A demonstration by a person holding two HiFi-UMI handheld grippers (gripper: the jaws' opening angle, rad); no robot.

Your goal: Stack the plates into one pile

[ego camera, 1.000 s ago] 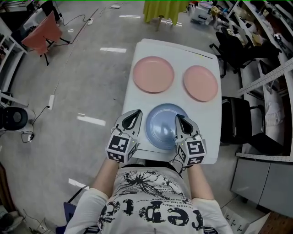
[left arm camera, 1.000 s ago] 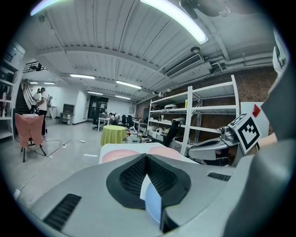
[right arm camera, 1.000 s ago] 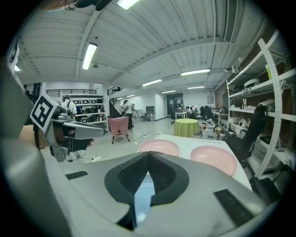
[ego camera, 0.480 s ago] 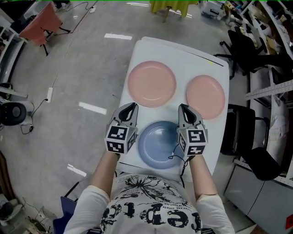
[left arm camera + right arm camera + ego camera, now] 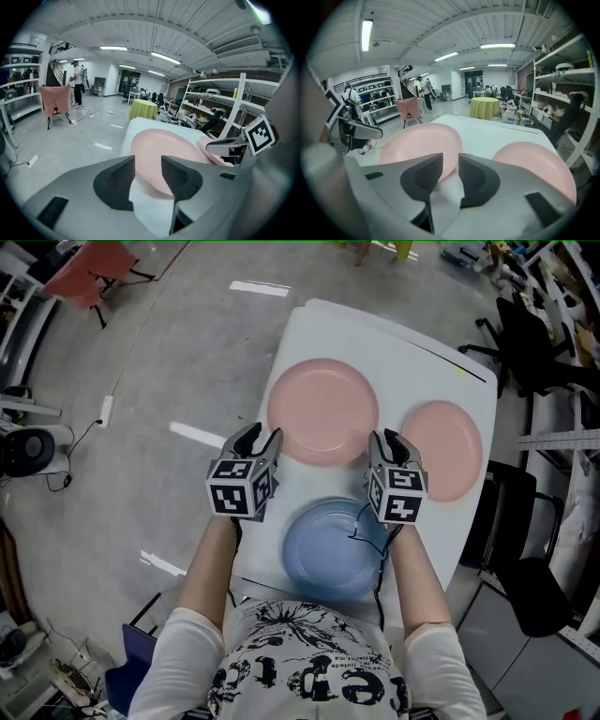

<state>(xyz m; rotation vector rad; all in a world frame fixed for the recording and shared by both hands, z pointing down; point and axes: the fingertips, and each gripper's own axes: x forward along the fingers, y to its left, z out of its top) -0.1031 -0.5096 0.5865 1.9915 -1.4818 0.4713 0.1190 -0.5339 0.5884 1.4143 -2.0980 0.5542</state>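
Three plates lie on the white table (image 5: 412,362): a large pink plate (image 5: 323,411) (image 5: 159,147) (image 5: 417,140) at the far left, a smaller pink plate (image 5: 442,448) (image 5: 536,164) at the far right, and a blue plate (image 5: 328,547) near my body. My left gripper (image 5: 260,438) (image 5: 147,161) hovers at the large pink plate's near-left rim. At that plate's near-right rim, between the two pink plates, is my right gripper (image 5: 385,441) (image 5: 450,160). Both pairs of jaws are opening, with nothing between them. The blue plate lies behind both grippers.
The table's left edge drops to bare floor (image 5: 141,381). Black office chairs (image 5: 525,334) and shelving stand close on the right. A table with a yellow cloth (image 5: 483,107) and people stand far off in the hall.
Both grippers have moved forward from beside the blue plate to the near rim of the large pink plate, and their jaws have parted.
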